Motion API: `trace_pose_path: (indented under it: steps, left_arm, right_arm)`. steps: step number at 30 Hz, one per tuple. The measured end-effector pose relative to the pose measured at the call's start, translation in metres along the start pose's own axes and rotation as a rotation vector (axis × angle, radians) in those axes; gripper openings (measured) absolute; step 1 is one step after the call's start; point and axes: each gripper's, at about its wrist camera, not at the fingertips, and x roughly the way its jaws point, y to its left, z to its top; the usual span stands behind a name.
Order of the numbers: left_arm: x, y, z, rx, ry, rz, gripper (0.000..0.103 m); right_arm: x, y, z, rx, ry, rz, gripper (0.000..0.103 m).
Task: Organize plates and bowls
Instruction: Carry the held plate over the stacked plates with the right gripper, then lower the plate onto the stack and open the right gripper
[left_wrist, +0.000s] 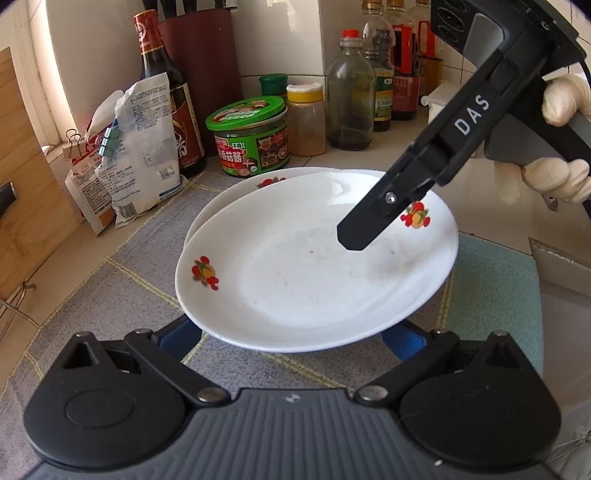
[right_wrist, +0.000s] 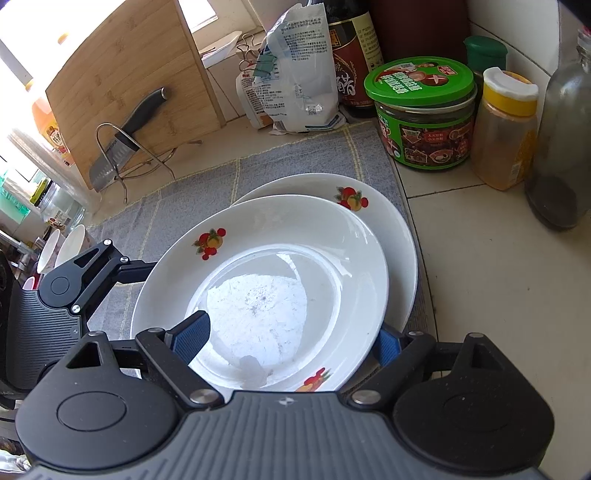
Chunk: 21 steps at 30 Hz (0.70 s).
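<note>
Two white plates with fruit prints lie stacked and offset on a grey cloth. The top plate (left_wrist: 314, 266) (right_wrist: 266, 280) overlaps the lower plate (left_wrist: 236, 192) (right_wrist: 391, 229). My left gripper (left_wrist: 291, 336) is open, its blue pads (left_wrist: 181, 332) wide apart and partly hidden under the top plate's near rim. My right gripper (right_wrist: 291, 328) is open and straddles that plate's rim. One of its fingers (right_wrist: 192, 334) (left_wrist: 364, 225) hovers over the plate's inside, the other sits outside below the rim. A gloved hand (left_wrist: 557, 103) holds it.
Behind the plates stand a green-lidded jar (right_wrist: 424, 114), a yellow-capped spice jar (right_wrist: 506, 125), several sauce bottles (left_wrist: 351, 92) and a clipped bag (left_wrist: 140, 155). At the left are a wooden board (right_wrist: 129, 85), a cleaver on a wire rack (right_wrist: 110, 158), and white bowls (right_wrist: 62, 247).
</note>
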Motion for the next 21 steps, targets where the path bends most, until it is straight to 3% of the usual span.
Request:
trace_pose_path:
  steps: [21]
  left_arm:
    - [-0.006,0.0,0.0,0.017,-0.033,0.019,0.103]
  right_arm:
    - [-0.011,0.009,-0.001,0.028,0.007,-0.054,0.093]
